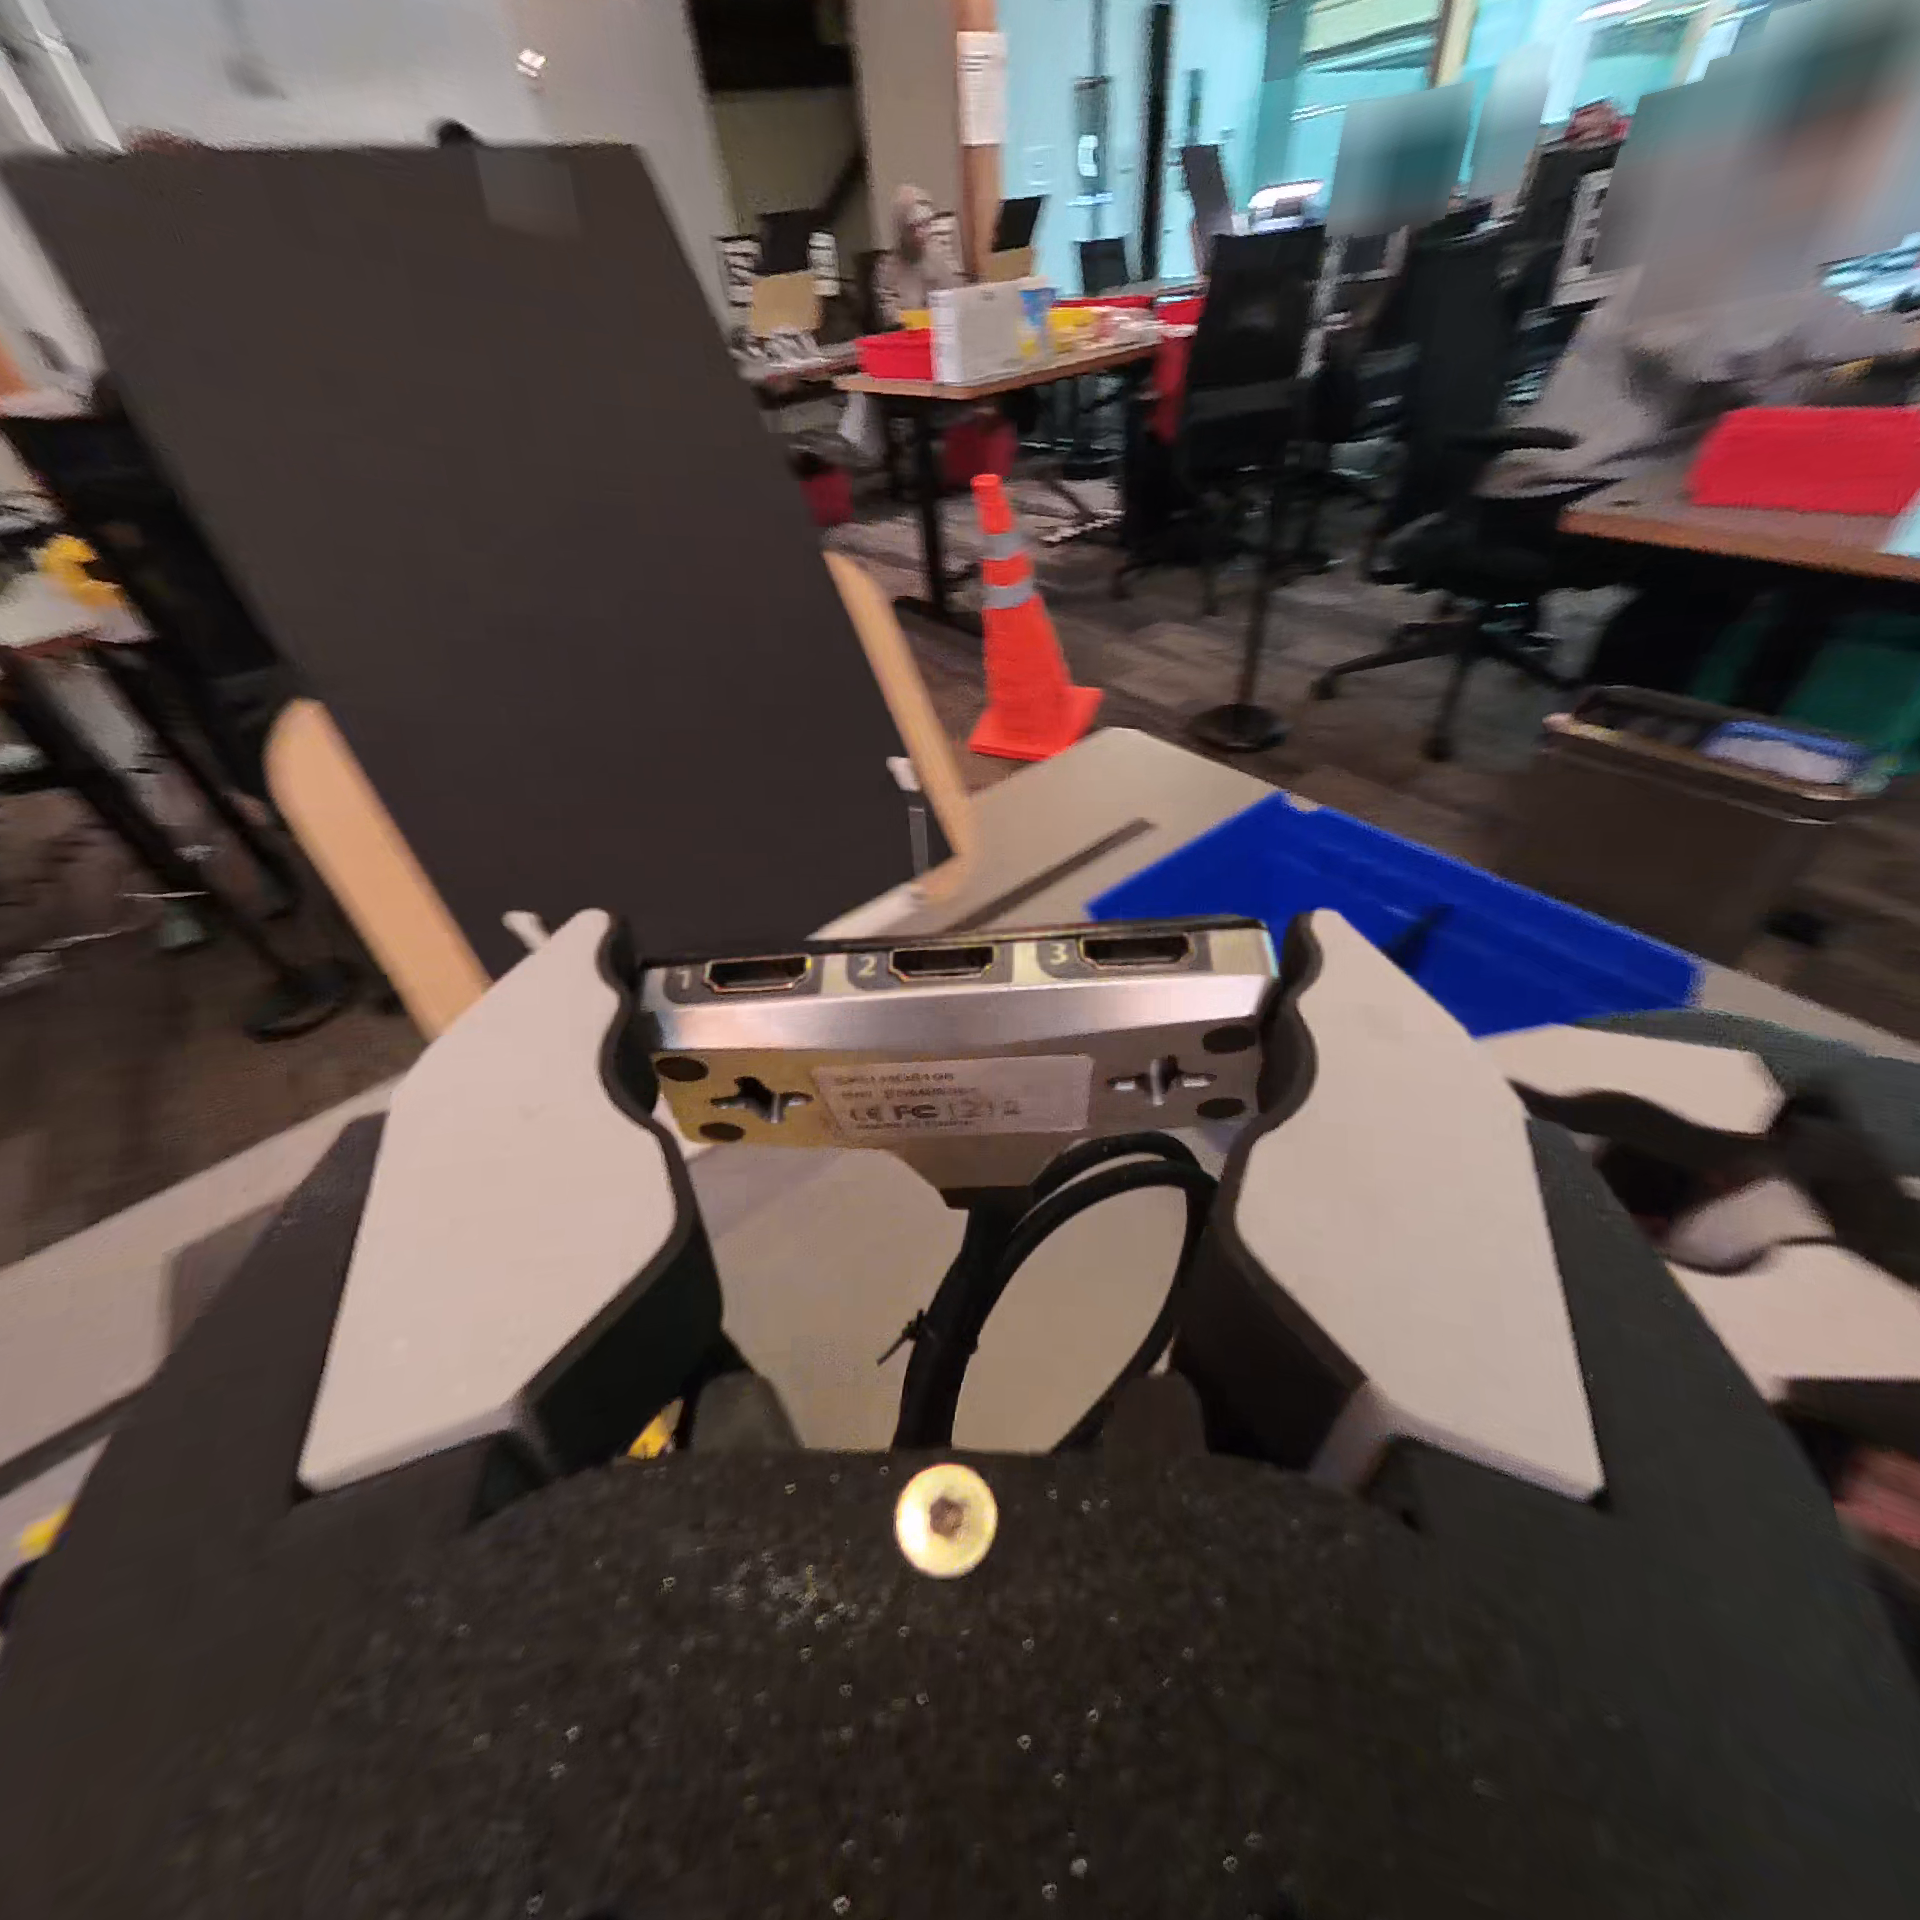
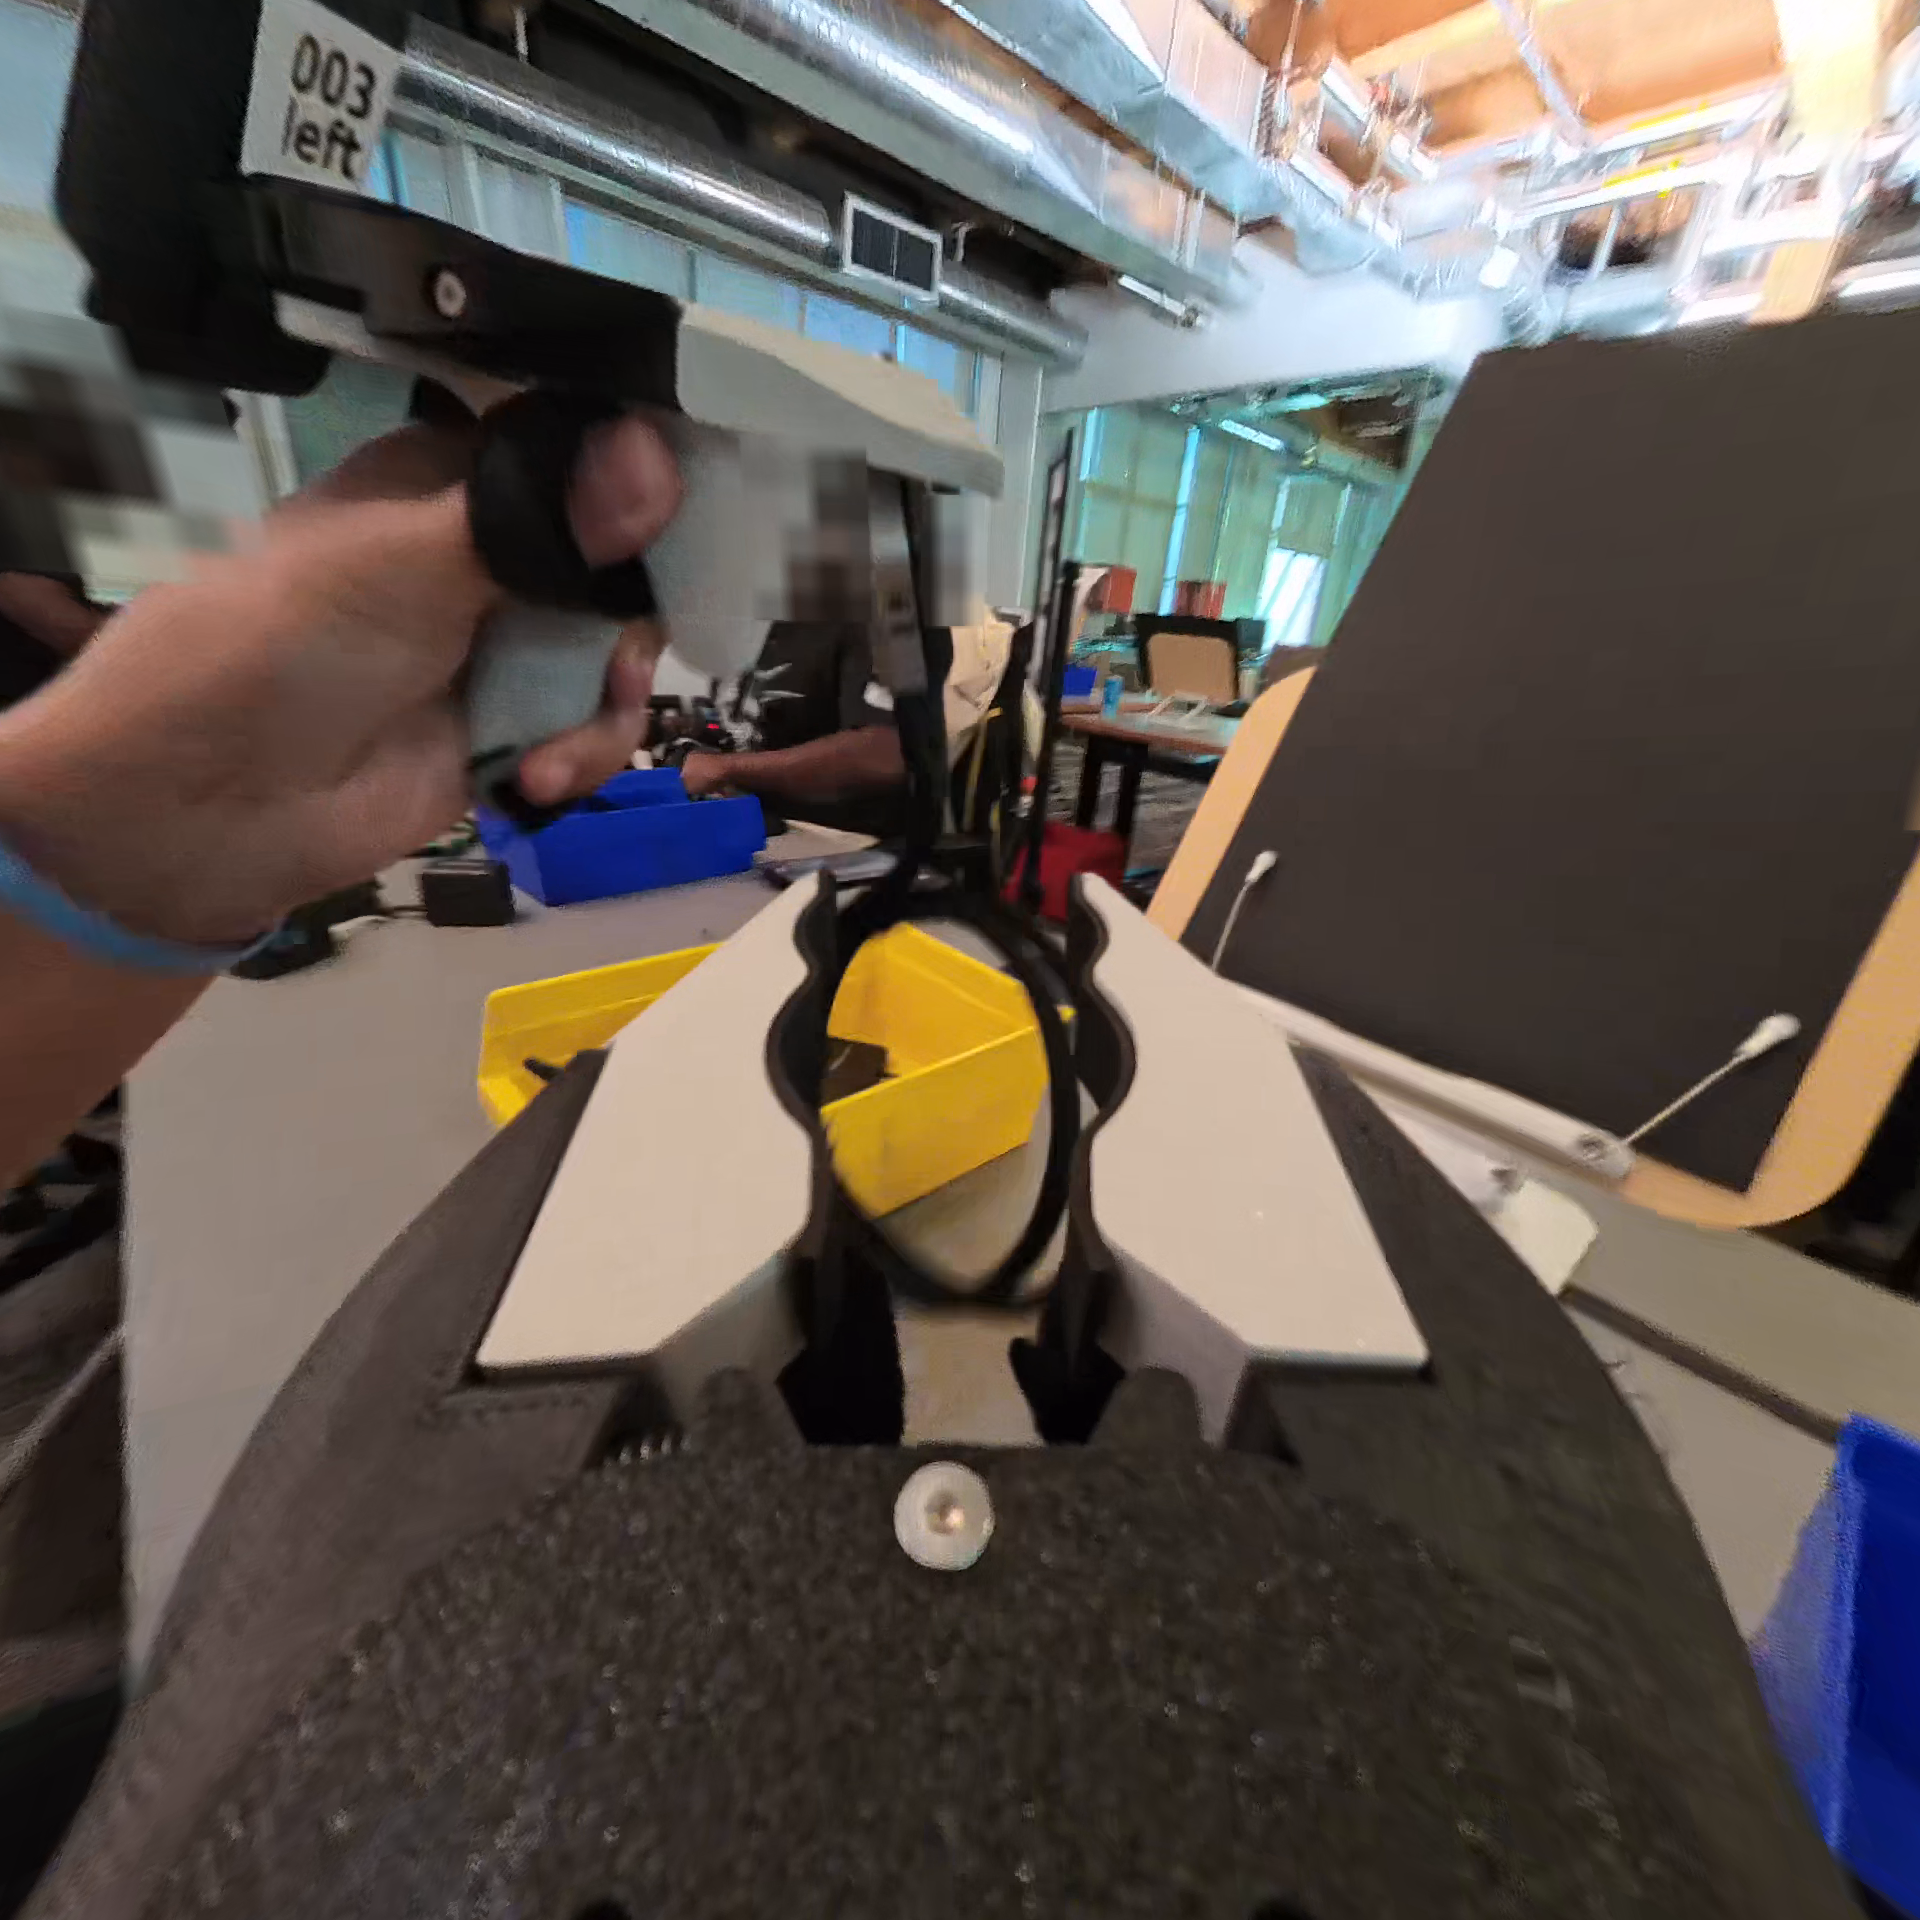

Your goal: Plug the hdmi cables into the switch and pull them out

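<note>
1. Grey-fingered, with a black foam body, the left gripper (image 1: 956,997) clamps a flat silver metal HDMI switch (image 1: 956,1049) by its two short ends, so it is grasping the box above the table.
2. Three empty ports (image 1: 940,961) on the switch's narrow edge face away from the camera; the underside, with a white sticker, tilts toward the lens.
3. A black cable (image 1: 997,1278) loops down from the switch's near edge, between the left gripper's fingers.
4. The right gripper (image 2: 951,935) has its grey fingers drawn nearly together, pinching a looped black HDMI cable (image 2: 1049,1091) at the tips; the loop hangs in the gap between them.
5. Behind that loop, a yellow plastic bin (image 2: 935,1101) sits on the grey tabletop (image 2: 312,1091).
6. A person's hand (image 2: 312,707) with a blue wristband grips the left gripper's handle at upper left in the right wrist view.
7. A blue plastic bin (image 1: 1392,914) rests on the table beyond the switch, and a dark panel with a pale wooden frame (image 1: 447,540) leans to the left.
</note>
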The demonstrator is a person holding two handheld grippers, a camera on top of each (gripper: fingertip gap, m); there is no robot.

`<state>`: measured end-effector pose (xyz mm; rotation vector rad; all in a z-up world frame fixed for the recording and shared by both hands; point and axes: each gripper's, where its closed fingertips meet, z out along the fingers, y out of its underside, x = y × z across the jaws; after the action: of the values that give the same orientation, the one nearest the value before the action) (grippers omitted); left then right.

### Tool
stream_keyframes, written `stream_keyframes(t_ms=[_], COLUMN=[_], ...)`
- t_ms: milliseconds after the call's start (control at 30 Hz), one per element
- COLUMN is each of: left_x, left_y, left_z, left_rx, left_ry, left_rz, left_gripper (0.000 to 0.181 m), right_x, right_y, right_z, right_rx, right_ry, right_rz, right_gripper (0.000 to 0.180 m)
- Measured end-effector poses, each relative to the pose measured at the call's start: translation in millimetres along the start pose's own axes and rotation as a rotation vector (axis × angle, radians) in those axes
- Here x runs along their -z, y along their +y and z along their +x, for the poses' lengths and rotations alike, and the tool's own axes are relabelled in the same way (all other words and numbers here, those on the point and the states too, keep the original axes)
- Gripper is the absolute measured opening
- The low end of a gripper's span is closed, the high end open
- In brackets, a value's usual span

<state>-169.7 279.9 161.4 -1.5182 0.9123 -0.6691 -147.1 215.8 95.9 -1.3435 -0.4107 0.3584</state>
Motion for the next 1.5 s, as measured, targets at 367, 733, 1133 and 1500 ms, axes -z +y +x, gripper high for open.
stream_keyframes(t_ms=[367,733,1133,1500], left_x=[-13.2,52.3,48.5,48.3], left_y=[58.3,83.3,116.7,121.8], left_z=[94.4,78.0,122.7,132.6], left_rx=[0.084,0.236,-0.073,-0.08], left_ry=[0.217,0.706,0.794,0.838], left_rz=[-0.045,0.276,0.137,0.159], left_gripper=[0.113,0.069,0.059,0.023], right_x=[8.8,37.1,49.4,52.0], right_y=[16.8,44.5,46.1,57.7], right_z=[-5.7,-24.1,-73.4,-67.7], right_rx=[0.081,-0.059,-0.177,-0.217], right_ry=[0.024,-0.463,-0.765,-0.774], right_rz=[0.045,0.038,0.068,0.054], right_gripper=[0.022,0.021,0.021,0.021])
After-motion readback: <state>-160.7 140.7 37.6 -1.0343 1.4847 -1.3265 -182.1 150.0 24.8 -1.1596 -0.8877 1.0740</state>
